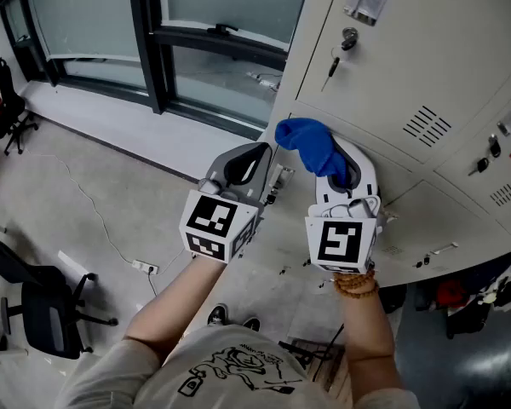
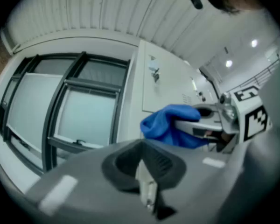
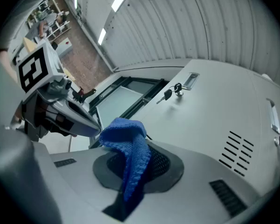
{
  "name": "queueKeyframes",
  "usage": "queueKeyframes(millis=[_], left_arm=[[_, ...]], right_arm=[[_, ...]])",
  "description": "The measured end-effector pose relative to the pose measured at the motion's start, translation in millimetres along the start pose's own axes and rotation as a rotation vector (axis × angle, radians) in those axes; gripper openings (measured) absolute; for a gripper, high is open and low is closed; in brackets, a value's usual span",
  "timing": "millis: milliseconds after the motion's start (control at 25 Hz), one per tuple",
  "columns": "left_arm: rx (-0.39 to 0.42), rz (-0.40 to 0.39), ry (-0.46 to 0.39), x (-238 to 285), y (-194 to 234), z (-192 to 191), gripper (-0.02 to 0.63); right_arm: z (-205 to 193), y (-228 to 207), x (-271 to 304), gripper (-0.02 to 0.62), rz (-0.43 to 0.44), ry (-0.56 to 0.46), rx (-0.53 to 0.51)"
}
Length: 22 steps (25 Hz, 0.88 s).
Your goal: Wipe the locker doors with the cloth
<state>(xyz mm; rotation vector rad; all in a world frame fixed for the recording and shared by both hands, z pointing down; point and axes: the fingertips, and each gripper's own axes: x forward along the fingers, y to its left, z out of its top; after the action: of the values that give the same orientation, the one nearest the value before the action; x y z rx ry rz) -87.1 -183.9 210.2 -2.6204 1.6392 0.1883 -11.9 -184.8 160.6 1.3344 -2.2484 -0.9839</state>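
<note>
The right gripper (image 3: 129, 174) is shut tight on a blue cloth (image 3: 127, 143). The cloth is pinched between the two jaws. Its top end sticks out past the tips in a soft bunch. The rest hangs down between the jaws.

The left gripper (image 2: 146, 190) is closed too, with its jaws together and nothing between them. It is held just beside the right gripper, on the window side. Its tip is near the bunched end of the cloth. I cannot tell if it touches the cloth.

Each gripper has a cube with black and white squares (image 1: 339, 241) on it, close to the person's hand. The person wears a string of beads (image 1: 355, 285) on the right wrist.

The cloth is up in the air by the corner of the gray lockers (image 1: 413, 66). It is near the locker doors, but I cannot tell if it touches them. The top door has a key (image 1: 347, 38) in its lock, with more keys hanging under it. Lower on that door are some thin slots (image 1: 426, 126). Another door (image 1: 422, 224) sits below it.

To the left of the lockers is a big window (image 1: 217, 32) with a dark frame. Down below is a gray floor (image 1: 85, 194) with a white cord (image 1: 111, 237) on it. A black chair (image 1: 47, 313) stands at the bottom left.
</note>
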Motion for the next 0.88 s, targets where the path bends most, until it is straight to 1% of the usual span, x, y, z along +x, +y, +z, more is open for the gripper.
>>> queueKeyframes(millis=[160,360,480,600,880], left_arm=[[0.007,-0.006,0.014,9.4,7.9,-5.0,-0.002],[0.008,-0.014,0.025,16.5,11.0,-10.6,-0.002],[0.006,-0.02,0.039,19.5,10.5,-17.5,-0.002],[0.002,-0.024,0.06,21.7,9.5,-28.3,-0.002],[-0.008,-0.026,0.133,26.4,11.3,-68.9,-0.002]], right_arm=[[-6.7,0.6,13.9,0.046,-0.038,0.013,-0.075],[-22.9,2.2,19.7,0.044,-0.046,0.056,-0.11],[-31.5,10.5,19.2,0.044,-0.05,0.077,-0.161],[-47.0,25.3,18.4,0.046,-0.043,0.095,-0.206],[-89.2,57.5,13.6,0.046,-0.005,0.143,-0.221]])
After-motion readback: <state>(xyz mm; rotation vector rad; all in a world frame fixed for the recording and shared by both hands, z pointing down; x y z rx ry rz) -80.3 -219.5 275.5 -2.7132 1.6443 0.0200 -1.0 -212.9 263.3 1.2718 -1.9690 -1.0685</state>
